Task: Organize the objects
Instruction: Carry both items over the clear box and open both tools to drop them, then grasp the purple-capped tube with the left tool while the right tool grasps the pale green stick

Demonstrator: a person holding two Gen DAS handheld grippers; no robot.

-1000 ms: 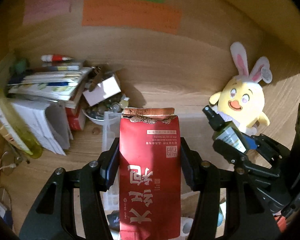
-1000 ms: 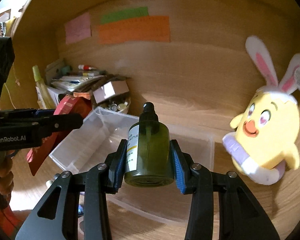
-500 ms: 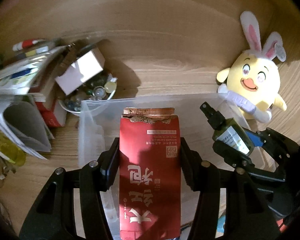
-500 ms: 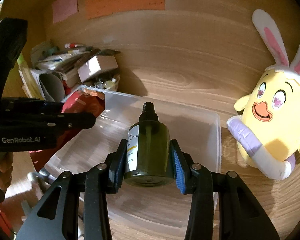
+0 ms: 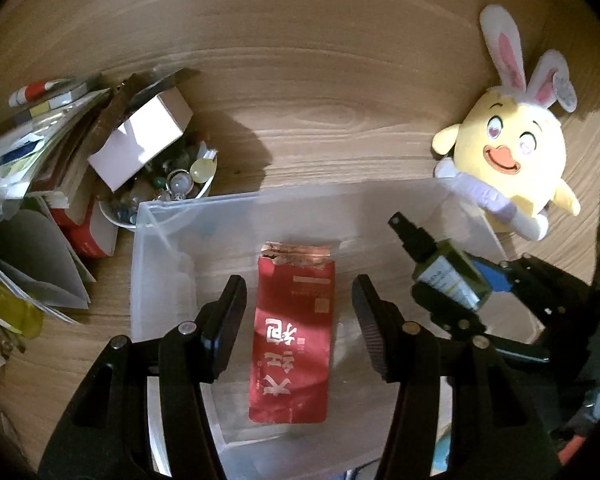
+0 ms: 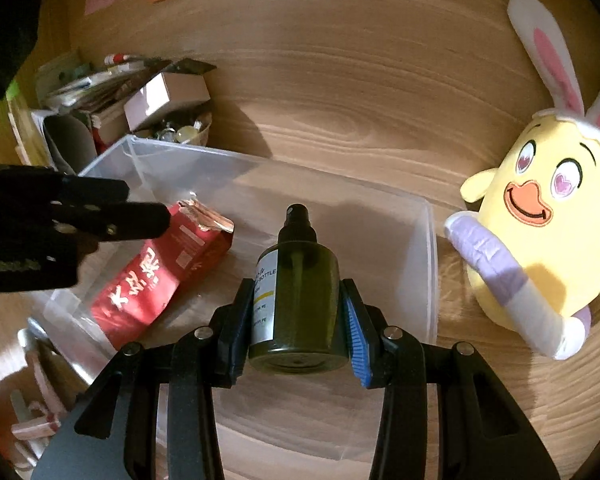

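I've got a red pouch (image 5: 292, 344) with white characters and a coppery torn top, lying in the clear, colourless bin (image 5: 160, 216). There's a dark olive-green spray bottle (image 6: 298, 292), black cap, white label. Blue pads (image 6: 356, 344) on black fingers. At the wood-grain desk's (image 5: 320, 100) right edge I see a yellow plush chick (image 5: 512, 160), orange beak, pink-and-white ears.

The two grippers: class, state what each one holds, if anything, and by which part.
The left gripper holds nothing; the red pouch lies free. The right gripper clamps the green spray bottle by its lower body.
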